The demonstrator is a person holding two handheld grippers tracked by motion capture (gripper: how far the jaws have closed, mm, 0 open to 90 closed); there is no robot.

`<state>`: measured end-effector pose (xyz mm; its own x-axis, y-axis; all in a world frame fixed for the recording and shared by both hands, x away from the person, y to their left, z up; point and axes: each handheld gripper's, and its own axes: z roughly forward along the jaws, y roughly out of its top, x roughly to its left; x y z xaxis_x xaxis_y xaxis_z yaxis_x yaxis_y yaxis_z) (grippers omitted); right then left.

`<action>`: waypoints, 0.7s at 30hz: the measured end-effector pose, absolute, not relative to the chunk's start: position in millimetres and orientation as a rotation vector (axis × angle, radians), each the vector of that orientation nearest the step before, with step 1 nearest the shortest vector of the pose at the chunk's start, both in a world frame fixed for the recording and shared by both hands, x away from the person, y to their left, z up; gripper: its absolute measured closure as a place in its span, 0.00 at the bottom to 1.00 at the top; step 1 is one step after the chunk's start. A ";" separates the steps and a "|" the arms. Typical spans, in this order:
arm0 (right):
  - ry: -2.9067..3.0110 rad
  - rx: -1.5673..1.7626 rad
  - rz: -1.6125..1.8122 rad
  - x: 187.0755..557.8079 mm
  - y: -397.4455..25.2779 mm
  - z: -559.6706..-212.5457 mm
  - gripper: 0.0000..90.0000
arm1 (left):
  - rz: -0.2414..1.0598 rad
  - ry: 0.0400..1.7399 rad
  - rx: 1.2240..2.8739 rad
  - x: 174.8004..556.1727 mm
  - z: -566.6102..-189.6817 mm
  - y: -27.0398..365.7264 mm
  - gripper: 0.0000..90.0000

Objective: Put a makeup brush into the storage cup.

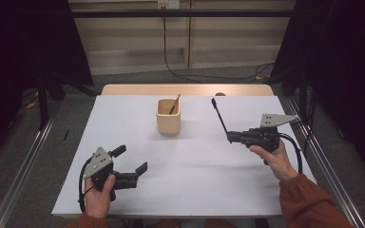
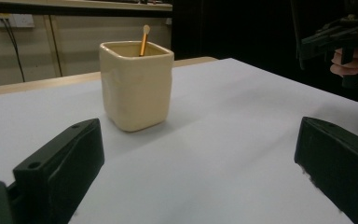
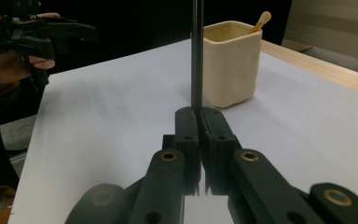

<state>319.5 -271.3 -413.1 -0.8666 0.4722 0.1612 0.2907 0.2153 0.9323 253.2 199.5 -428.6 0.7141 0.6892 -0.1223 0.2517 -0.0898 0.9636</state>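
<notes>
Here, I had the right gripper (image 1: 230, 137) closed tight on a thin black stick (image 1: 219, 116); in the right gripper view its jaws were pressed together around the lower end of that stick (image 3: 196, 51), which rose straight up out of the top of the picture. From above, the stick slanted up and away from the jaws, its tip leaning toward the cream cup (image 1: 168, 116) but well apart from it, off to the cup's right. The cup stood upright on the white table (image 1: 195, 175), toward the far middle of the sheet, and an orange-handled brush (image 1: 174, 104) leaned inside it with its pale tip poking over the rim.

My left gripper (image 1: 133, 161) was spread wide and held nothing. It hung on the near side of the cup and to its left, well apart from it. In the left gripper view its two black jaws stood far apart at the bottom corners, with bare table between them, and the cup (image 2: 136, 84) sat beyond them, a little left of centre, the brush (image 2: 144, 39) showing above its rim. The hand with the other gripper (image 2: 340, 37) showed at the upper right of that view. I could not tell what the far end of the stick looked like.
</notes>
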 end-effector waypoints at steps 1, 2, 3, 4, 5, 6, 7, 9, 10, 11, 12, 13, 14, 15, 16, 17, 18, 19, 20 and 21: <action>2.324 0.729 1.725 319.2 -270.8 -412.8 0.95 | 0.421 0.762 1.658 253.2 -428.3 197.2 0.01; 2.326 0.727 1.723 319.0 -270.6 -412.6 0.95 | 0.424 0.748 1.670 253.3 -427.0 194.1 0.01; 2.327 0.723 1.724 318.7 -269.9 -412.5 0.95 | 0.429 0.738 1.677 253.7 -426.1 191.8 0.01; 2.328 0.720 1.720 318.6 -269.7 -412.4 0.95 | 0.428 0.732 1.673 254.2 -425.3 189.5 0.01; 2.328 0.720 1.722 318.6 -269.6 -412.4 0.95 | 0.435 0.728 1.677 254.5 -424.0 187.7 0.01; 2.328 0.719 1.725 318.6 -269.5 -412.4 0.95 | 0.442 0.724 1.673 254.9 -423.0 185.5 0.01; 2.329 0.718 1.721 318.5 -269.5 -412.1 0.95 | 0.442 0.719 1.672 255.5 -421.9 183.6 0.01; 2.327 0.717 1.730 318.2 -269.2 -411.7 0.95 | 0.438 0.706 1.669 256.6 -419.0 180.3 0.01; 2.329 0.716 1.726 318.1 -269.0 -411.6 0.95 | 0.434 0.696 1.672 256.9 -417.6 178.3 0.01; 2.330 0.714 1.726 318.2 -268.8 -411.8 0.95 | 0.430 0.683 1.669 257.3 -416.3 176.1 0.02; 2.331 0.716 1.723 318.1 -268.4 -412.1 0.95 | 0.421 0.675 1.673 257.6 -415.2 174.0 0.02; 2.333 0.714 1.722 318.2 -268.0 -412.5 0.95 | 0.416 0.673 1.668 257.7 -414.9 171.8 0.02; 2.334 0.714 1.721 318.2 -267.8 -412.7 0.95 | 0.407 0.662 1.673 257.7 -414.4 168.8 0.02; 2.335 0.713 1.725 318.2 -267.3 -412.6 0.95 | 0.400 0.656 1.678 257.7 -414.1 166.2 0.02; 2.334 0.713 1.726 318.1 -267.0 -412.4 0.95 | 0.394 0.649 1.684 258.0 -414.0 164.0 0.02; 2.335 0.711 1.727 318.2 -266.7 -412.3 0.95 | 0.393 0.643 1.693 258.6 -413.9 162.5 0.02; 2.335 0.711 1.727 318.0 -266.5 -412.4 0.95 | 0.399 0.636 1.697 259.3 -413.8 160.7 0.02; 2.333 0.712 1.730 317.8 -266.3 -412.5 0.95 | 0.397 0.633 1.699 260.0 -413.6 159.0 0.02; 2.335 0.711 1.731 317.7 -266.0 -412.6 0.95 | 0.392 0.631 1.699 260.7 -413.1 157.4 0.02; 2.334 0.711 1.731 317.6 -265.7 -412.6 0.95 | 0.390 0.625 1.700 261.3 -412.4 155.9 0.02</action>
